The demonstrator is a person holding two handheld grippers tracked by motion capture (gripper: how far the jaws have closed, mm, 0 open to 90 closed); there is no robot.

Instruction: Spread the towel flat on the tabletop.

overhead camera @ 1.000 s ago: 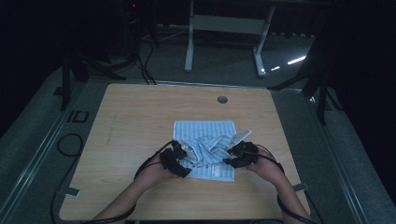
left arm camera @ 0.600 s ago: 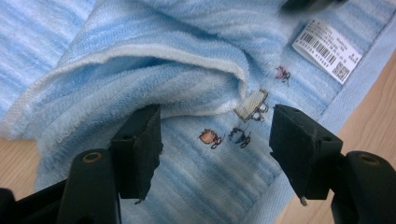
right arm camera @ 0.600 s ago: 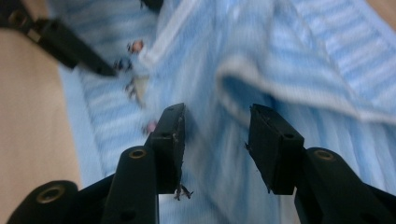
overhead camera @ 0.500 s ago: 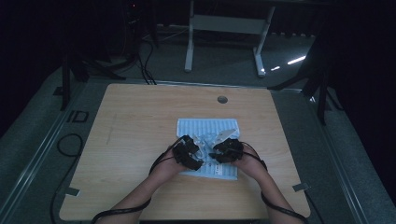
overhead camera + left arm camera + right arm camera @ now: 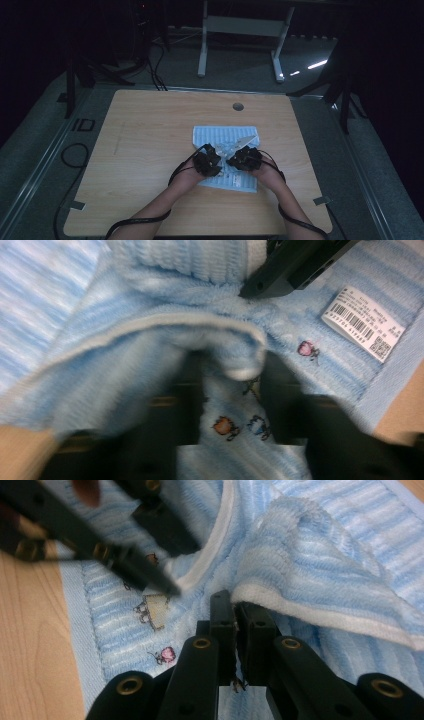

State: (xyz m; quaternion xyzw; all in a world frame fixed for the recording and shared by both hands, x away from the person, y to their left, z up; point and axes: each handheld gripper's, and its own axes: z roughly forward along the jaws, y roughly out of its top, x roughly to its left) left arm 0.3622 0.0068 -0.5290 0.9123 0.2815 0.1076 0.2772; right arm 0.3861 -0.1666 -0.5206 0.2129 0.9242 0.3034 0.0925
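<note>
The right gripper (image 5: 235,611) is clenched on a white-trimmed edge of the light blue towel (image 5: 227,137), while the left gripper (image 5: 231,371) seems to pinch a fold between its jaws, though blur hides the grip. Both sit close together near the towel's front edge on the wooden table (image 5: 150,130), with the soft, ribbed terry cloth stretching away from them.

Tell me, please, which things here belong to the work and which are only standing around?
In the work:
- blue towel, with its barcode label
- left gripper
- right gripper, pinching the towel's white edge

Only around:
- table
- white frame on the floor behind
- floor cables
</note>
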